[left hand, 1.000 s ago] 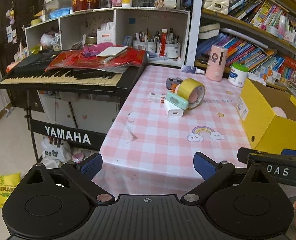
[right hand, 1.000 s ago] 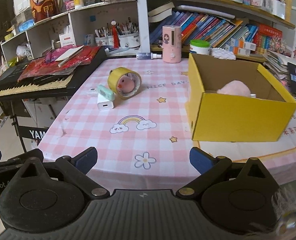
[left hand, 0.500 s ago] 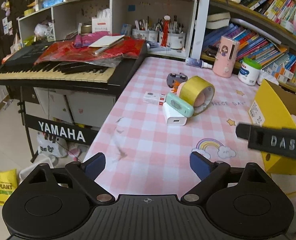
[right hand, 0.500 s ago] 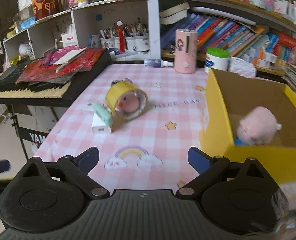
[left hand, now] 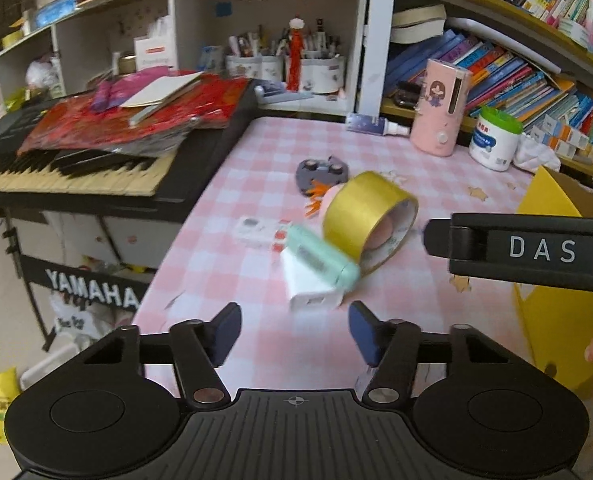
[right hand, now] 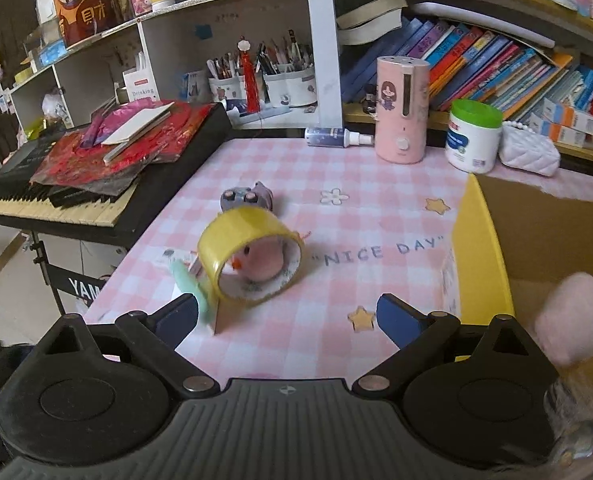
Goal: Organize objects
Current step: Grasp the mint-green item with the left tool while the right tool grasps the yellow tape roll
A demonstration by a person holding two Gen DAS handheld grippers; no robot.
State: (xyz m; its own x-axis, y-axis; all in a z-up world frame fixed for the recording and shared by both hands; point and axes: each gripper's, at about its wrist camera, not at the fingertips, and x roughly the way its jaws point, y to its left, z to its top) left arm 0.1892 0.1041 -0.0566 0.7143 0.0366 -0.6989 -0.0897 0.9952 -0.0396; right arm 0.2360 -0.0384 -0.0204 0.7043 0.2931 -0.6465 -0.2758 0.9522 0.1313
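A small cluster lies on the pink checked tablecloth [left hand: 256,184]: a white charger block [left hand: 310,290], a mint green case [left hand: 322,258] leaning across it, a gold tape roll [left hand: 366,216] on its edge with a pink toy inside, a white and red item [left hand: 256,232] and a grey toy car [left hand: 322,170]. My left gripper [left hand: 294,330] hovers just short of the charger, jaws closing with nothing between them. My right gripper [right hand: 286,314] stands open just short of the tape roll [right hand: 248,258]. The yellow box [right hand: 482,256] on the right holds a pink plush [right hand: 574,320].
A black keyboard [left hand: 76,168] piled with red bags butts against the table's left side. At the back stand a pink humidifier [right hand: 402,110], a green-lidded tub [right hand: 474,136], a spray bottle [right hand: 336,136], pen cups and shelves of books. The right gripper's body [left hand: 536,250] crosses the left wrist view.
Both grippers have moved forward over the table toward the cluster. The left jaws have narrowed markedly. The right gripper's body now shows higher and larger in the left view.
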